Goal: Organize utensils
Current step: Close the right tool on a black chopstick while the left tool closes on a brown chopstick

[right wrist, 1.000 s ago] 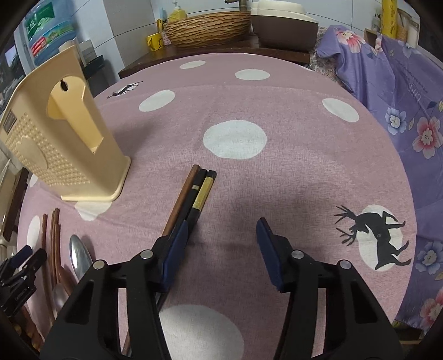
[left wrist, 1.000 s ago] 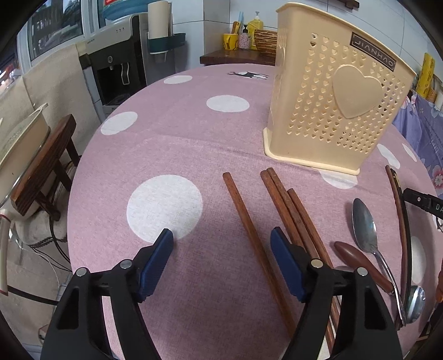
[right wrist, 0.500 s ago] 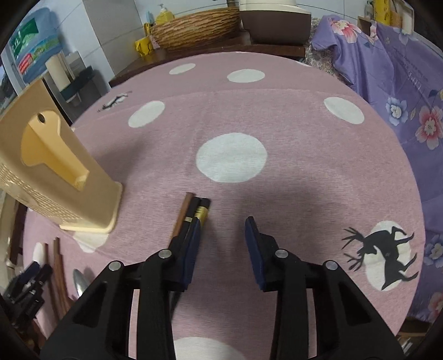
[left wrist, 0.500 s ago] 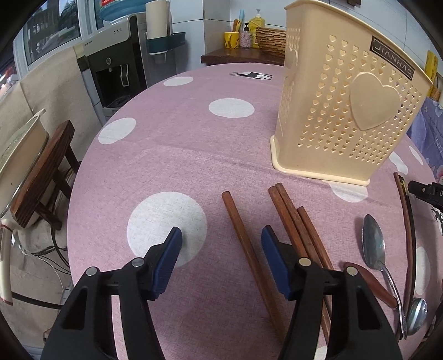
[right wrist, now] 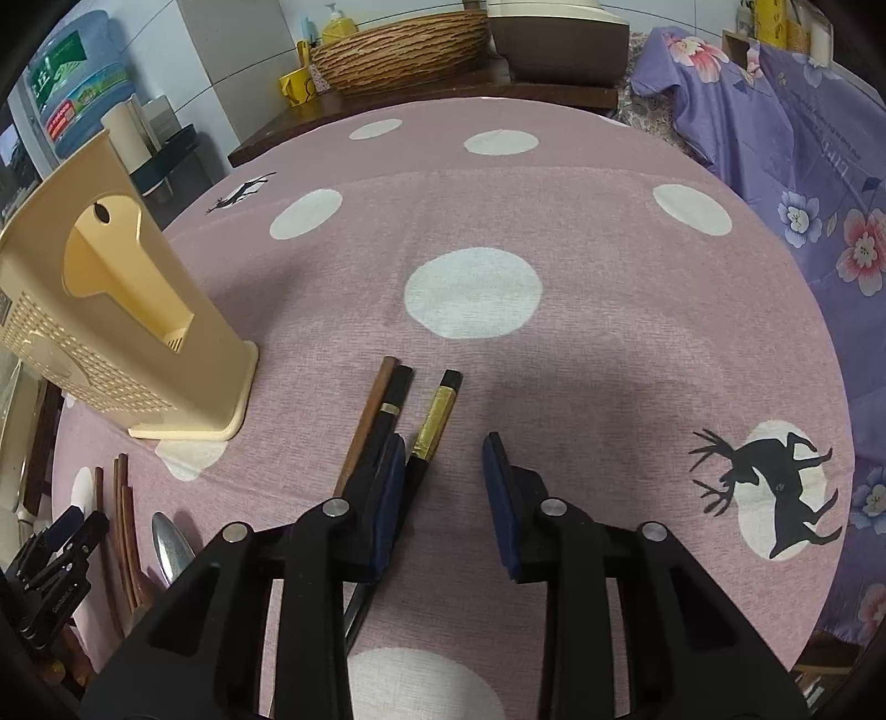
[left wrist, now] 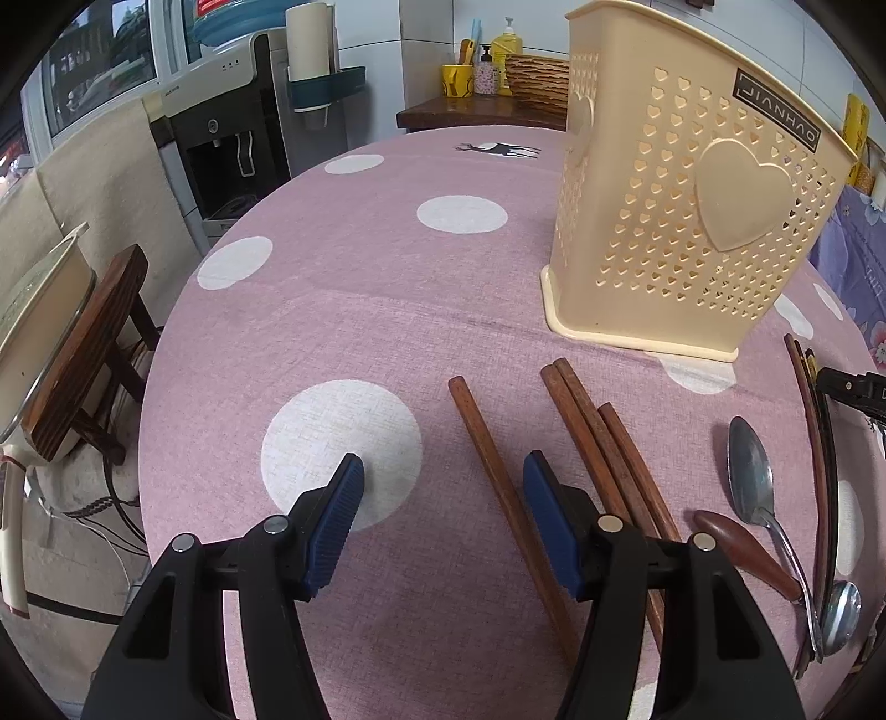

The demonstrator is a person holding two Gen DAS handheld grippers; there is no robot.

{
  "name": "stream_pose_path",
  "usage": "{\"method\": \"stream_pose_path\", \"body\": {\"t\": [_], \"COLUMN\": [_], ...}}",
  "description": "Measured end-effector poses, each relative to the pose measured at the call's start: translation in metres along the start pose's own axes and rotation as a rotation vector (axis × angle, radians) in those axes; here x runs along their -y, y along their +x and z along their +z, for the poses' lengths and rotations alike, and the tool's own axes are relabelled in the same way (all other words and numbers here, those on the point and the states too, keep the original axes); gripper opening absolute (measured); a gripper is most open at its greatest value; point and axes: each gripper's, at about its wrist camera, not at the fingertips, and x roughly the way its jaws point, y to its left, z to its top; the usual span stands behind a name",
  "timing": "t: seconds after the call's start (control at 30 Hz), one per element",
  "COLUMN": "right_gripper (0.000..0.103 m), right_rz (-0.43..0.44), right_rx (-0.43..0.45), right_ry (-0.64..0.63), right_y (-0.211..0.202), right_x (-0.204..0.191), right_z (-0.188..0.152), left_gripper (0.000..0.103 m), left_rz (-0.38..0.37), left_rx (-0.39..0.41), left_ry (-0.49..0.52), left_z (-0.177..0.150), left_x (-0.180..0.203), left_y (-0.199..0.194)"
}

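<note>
A cream perforated utensil holder stands upright on the pink dotted tablecloth; it also shows in the right wrist view. My left gripper is open, its jaws either side of a single brown chopstick. Three more brown chopsticks lie just to its right. Further right lie a steel spoon, a brown-handled spoon and dark chopsticks. My right gripper is open around a black chopstick with a gold band; a black and a brown chopstick lie left of it.
A wooden stool with a bowl stands off the table's left edge. A water dispenser and a side counter with a wicker basket are behind. Purple floral cloth lies to the right of the table.
My left gripper has moved forward over the single brown chopstick and narrowed slightly. My right gripper has shifted forward; the gold-banded chopstick now lies apart from the other two, between the jaws.
</note>
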Motion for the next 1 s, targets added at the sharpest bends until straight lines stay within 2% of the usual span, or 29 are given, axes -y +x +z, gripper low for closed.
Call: {"method": "stream_pose_path", "body": {"t": [0.2, 0.43, 0.53, 0.6, 0.77, 1.0], "right_gripper": [0.030, 0.028, 0.022, 0.015, 0.012, 0.010], "right_rz": [-0.028, -0.045, -0.055, -0.065, -0.048, -0.001], "right_rx": [0.001, 0.011, 0.015, 0.027, 0.036, 0.027], "right_ry": [-0.046, -0.059, -0.052, -0.049, -0.027, 0.005], "right_y": [0.011, 0.012, 0.012, 0.013, 0.014, 0.018], "right_x": [-0.023, -0.028, -0.027, -0.026, -0.023, -0.019], "right_z": [0.012, 0.012, 0.011, 0.011, 0.013, 0.021], "left_gripper": [0.060, 0.057, 0.047, 0.033, 0.012, 0.010], "left_rz": [-0.004, -0.003, -0.002, 0.002, 0.022, 0.017], "left_rx": [-0.013, -0.023, -0.018, -0.016, -0.002, -0.006], "left_ry": [0.002, -0.005, -0.008, -0.010, -0.020, -0.020], "left_z": [0.005, 0.010, 0.013, 0.014, 0.017, 0.026], "left_x": [0.004, 0.008, 0.012, 0.016, 0.022, 0.024], "left_y": [0.003, 0.006, 0.007, 0.007, 0.009, 0.015]}}
